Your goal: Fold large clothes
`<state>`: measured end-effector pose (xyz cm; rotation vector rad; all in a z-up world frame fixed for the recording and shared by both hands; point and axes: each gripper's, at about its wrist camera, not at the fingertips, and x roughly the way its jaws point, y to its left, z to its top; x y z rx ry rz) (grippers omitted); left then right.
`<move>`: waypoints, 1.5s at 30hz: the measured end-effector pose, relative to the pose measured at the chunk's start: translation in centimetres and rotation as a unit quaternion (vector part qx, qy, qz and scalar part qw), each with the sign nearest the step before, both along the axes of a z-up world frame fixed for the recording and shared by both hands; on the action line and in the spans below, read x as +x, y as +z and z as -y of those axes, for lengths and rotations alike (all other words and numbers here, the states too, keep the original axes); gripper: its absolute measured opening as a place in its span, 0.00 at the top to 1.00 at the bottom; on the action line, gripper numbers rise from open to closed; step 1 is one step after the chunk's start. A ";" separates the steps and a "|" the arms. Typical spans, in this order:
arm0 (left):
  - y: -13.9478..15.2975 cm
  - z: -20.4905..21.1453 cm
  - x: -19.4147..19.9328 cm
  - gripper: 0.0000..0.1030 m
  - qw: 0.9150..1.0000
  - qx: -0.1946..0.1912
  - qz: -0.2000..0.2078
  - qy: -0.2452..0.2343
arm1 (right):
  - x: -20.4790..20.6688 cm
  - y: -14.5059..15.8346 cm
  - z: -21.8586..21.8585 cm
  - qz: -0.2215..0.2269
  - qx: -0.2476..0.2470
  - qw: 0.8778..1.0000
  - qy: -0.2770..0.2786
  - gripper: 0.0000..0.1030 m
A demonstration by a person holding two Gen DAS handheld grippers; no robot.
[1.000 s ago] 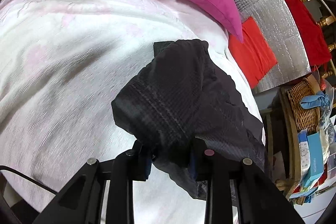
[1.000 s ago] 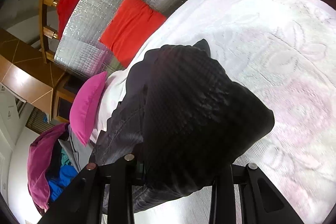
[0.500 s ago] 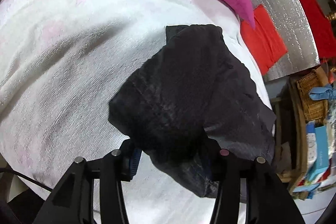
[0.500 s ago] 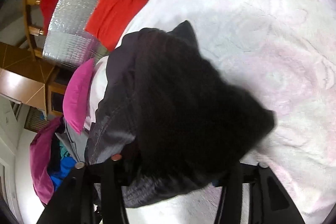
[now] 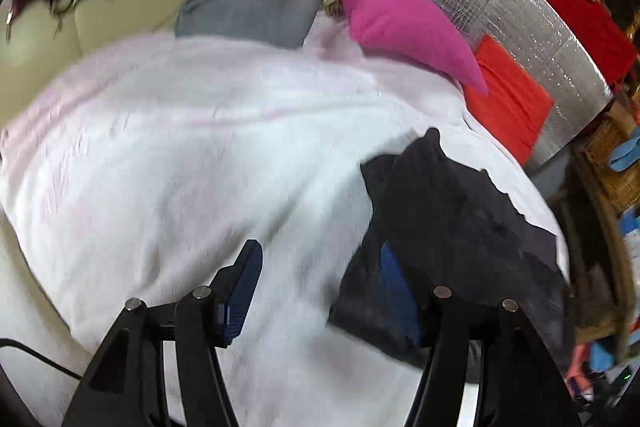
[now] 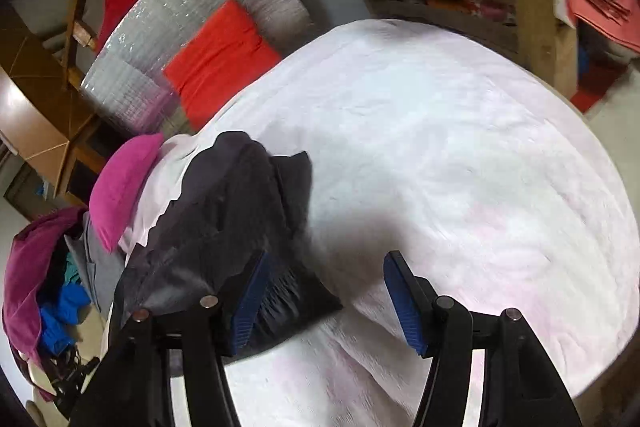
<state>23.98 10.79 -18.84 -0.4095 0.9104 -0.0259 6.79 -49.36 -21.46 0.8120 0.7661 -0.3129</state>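
— Where did the dark, crumpled woven garment (image 5: 460,227) lie?
— Folded on the pale pink quilted bedspread (image 6: 460,147). The left gripper (image 5: 320,287) and right gripper (image 6: 324,303) were both opening, nothing clamped, presumably to release the fold.

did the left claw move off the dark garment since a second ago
Yes. The left claw has let go and backed away: the dark garment now lies on the white blanket, toward the right finger.

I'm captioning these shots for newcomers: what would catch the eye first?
The dark folded garment lying on the pale pink-white blanket, toward its edge near the magenta pillow. Behind that, a red cushion leans on a silver foil mat. Both grippers are opening, clamping nothing.
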 end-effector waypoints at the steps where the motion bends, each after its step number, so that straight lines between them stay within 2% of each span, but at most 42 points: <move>1: 0.0 0.8 1.0 0.39 1.000 0.011 -0.001 -0.002 | 0.8 -0.1 -0.1 -0.004 -0.001 1.000 0.005 0.39; 6: -1.4 4.6 4.8 0.39 0.999 0.015 -0.016 -0.041 | 6.4 -0.6 -1.0 -0.026 -0.027 0.999 0.033 0.39; 7: -2.0 5.2 5.3 0.43 0.998 0.010 -0.026 -0.048 | 7.2 -0.7 -1.2 -0.030 -0.032 0.998 0.038 0.39; 8: -2.6 5.7 5.8 0.54 0.998 0.003 -0.038 -0.052 | 8.5 -1.1 -1.5 -0.040 -0.034 0.997 0.048 0.39; 9: -3.0 5.8 6.1 0.59 0.997 -0.003 -0.048 -0.054 | 9.1 -1.4 -1.6 -0.046 -0.035 0.997 0.054 0.45; 10: -3.4 5.9 6.5 0.66 0.997 -0.008 -0.055 -0.053 | 9.9 -1.8 -1.8 -0.050 -0.038 0.996 0.062 0.61; 11: -3.6 5.9 6.6 0.74 0.997 -0.010 -0.056 -0.051 | 10.6 -2.0 -2.1 -0.058 -0.054 0.994 0.070 0.65; 13: -3.4 6.1 7.4 0.82 0.997 -0.011 -0.049 -0.053 | 11.3 -1.5 -2.6 -0.053 -0.086 0.993 0.065 0.78; 18: -3.4 7.0 8.5 0.85 0.998 0.010 -0.037 -0.052 | 11.8 -0.1 -2.9 -0.020 -0.110 0.993 0.044 0.81; 20: -4.0 7.2 8.8 0.85 0.998 0.015 -0.047 -0.049 | 12.4 -1.1 -2.7 -0.038 -0.108 0.993 0.039 0.81; 23: -4.5 7.7 9.0 0.77 0.996 0.030 -0.060 -0.054 | 13.1 -4.1 -1.8 -0.080 -0.059 0.994 0.042 0.81; 26: -3.8 7.4 8.3 0.71 0.997 0.032 -0.056 -0.051 | 12.3 -3.3 -1.5 -0.070 -0.049 0.996 0.033 0.78; 27: -3.4 7.1 8.0 0.68 0.997 0.029 -0.053 -0.050 | 11.7 -2.7 -1.4 -0.062 -0.044 0.997 0.027 0.73; 28: -3.1 6.9 7.6 0.62 0.997 0.028 -0.050 -0.047 | 11.2 -2.2 -1.4 -0.057 -0.039 0.997 0.021 0.59; 30: -2.0 6.7 6.7 0.61 0.998 0.039 -0.028 -0.037 | 9.7 -0.8 -1.3 -0.033 -0.042 0.999 -0.006 0.30; 31: -1.2 6.8 6.1 0.60 0.998 0.058 -0.008 -0.031 | 9.0 0.1 -1.5 -0.014 -0.054 0.998 -0.019 0.28; 33: 0.3 7.5 5.0 0.53 0.995 0.094 0.034 -0.030 | 7.6 2.1 -2.3 0.029 -0.083 0.996 -0.025 0.28; 35: 1.4 8.7 3.7 0.45 0.990 0.120 0.070 -0.040 | 7.0 3.3 -3.7 0.062 -0.096 0.993 -0.011 0.35; 36: 2.0 9.8 2.9 0.43 0.985 0.134 0.091 -0.054 | 7.2 3.9 -5.0 0.074 -0.106 0.992 0.009 0.54; 37: 2.3 10.8 2.3 0.38 0.982 0.144 0.104 -0.066 | 7.4 4.1 -5.8 0.074 -0.112 0.991 0.022 0.65; 38: 2.5 12.0 1.6 0.34 0.978 0.152 0.118 -0.082 | 7.8 4.2 -7.0 0.072 -0.118 0.990 0.042 0.65; 41: 2.3 15.0 0.8 0.30 0.969 0.167 0.131 -0.127 | 10.1 3.3 -10.5 0.055 -0.112 0.988 0.090 0.65; 44: 1.1 18.4 0.6 0.30 0.961 0.178 0.119 -0.176 | 11.7 2.3 -12.9 0.044 -0.105 0.987 0.117 0.65; 45: 0.6 19.2 1.0 0.30 0.960 0.175 0.110 -0.187 | 12.6 1.9 -13.4 0.039 -0.106 0.986 0.123 0.65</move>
